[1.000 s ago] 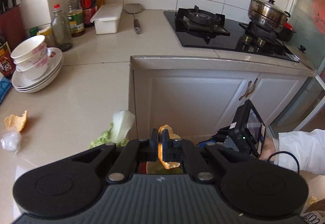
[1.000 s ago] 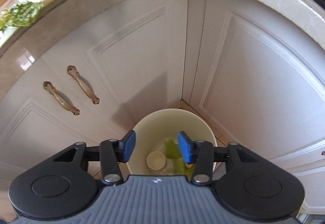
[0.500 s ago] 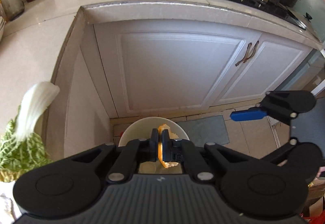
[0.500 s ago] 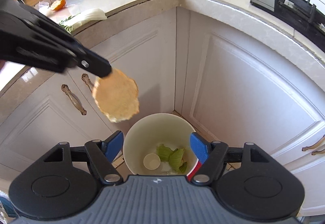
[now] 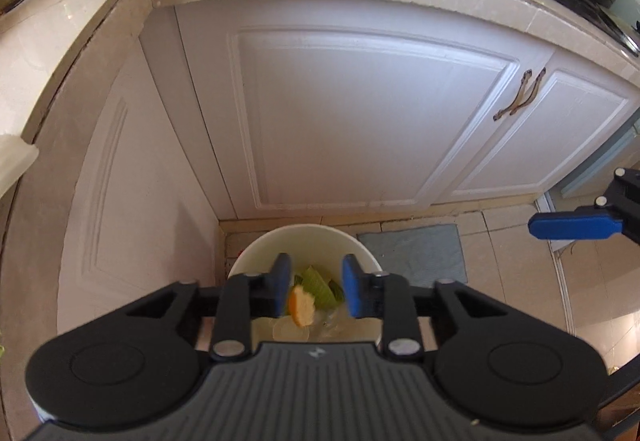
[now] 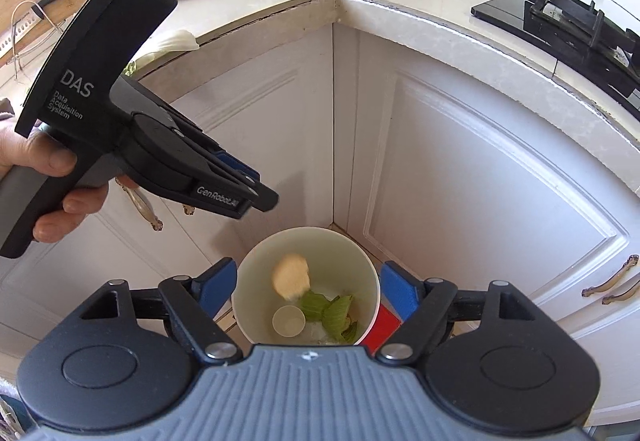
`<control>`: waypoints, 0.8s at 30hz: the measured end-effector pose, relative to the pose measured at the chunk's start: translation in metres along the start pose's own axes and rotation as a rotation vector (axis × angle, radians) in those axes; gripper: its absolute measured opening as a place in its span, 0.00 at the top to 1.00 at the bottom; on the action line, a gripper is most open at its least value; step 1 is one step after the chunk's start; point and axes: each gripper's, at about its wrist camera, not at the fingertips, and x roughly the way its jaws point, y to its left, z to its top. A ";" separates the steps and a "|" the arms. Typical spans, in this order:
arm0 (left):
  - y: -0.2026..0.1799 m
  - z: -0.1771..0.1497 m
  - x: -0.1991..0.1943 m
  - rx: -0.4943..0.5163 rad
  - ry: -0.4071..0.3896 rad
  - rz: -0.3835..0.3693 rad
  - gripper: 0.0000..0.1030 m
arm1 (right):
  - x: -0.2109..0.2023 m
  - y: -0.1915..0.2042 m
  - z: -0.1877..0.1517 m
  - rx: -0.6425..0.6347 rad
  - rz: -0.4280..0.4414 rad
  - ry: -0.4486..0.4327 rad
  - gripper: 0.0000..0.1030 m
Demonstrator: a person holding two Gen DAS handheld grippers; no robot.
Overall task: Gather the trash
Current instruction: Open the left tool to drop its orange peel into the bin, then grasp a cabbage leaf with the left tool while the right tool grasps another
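Since the earlier frame the orange peel (image 6: 291, 277) has been let go by the left tongs (image 5: 316, 291), whose jaws are opening with nothing pressed between the pads, and it is now seen inside the mouth of the white bin (image 6: 362, 261), below and ahead of those tongs; whether it is yet at rest cannot be told. From left to right in the right wrist view, one hand (image 6: 48, 185) is wrapped round the grey handle of the left tongs, which are pitched steeply down toward the bin. One bin is counted, and within it one peel, one small round cup (image 6: 289, 321) and a few green leaf scraps (image 6: 330, 311). The right tongs (image 6: 307, 287) are held above the bin with their jaws opening wide and nothing gripped, the rim being seen between the two blue pads. In the left wrist view one blue pad (image 5: 570, 227) of the right tongs is seen far to the right, well apart from the left tongs. The bin is set in the inner corner where two white cabinet doors (image 5: 360, 113) meet, close to both, so open room is left only above it and toward the tiled floor (image 5: 516, 273) on the right, where one grey mat (image 5: 416, 251) lies just beside the bin. One countertop edge (image 6: 460, 37) overhangs the doors beyond the tongs.
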 end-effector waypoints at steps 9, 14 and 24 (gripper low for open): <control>0.000 0.001 -0.080 -0.012 -0.182 0.073 0.21 | -0.016 0.013 0.011 -0.029 -0.013 -0.036 0.13; 0.026 -0.018 -0.140 -0.079 -0.262 0.136 0.14 | -0.035 0.030 0.029 -0.055 0.004 -0.082 0.11; 0.129 -0.081 -0.204 -0.245 -0.275 0.343 0.14 | -0.051 0.082 0.076 -0.153 0.086 -0.178 0.08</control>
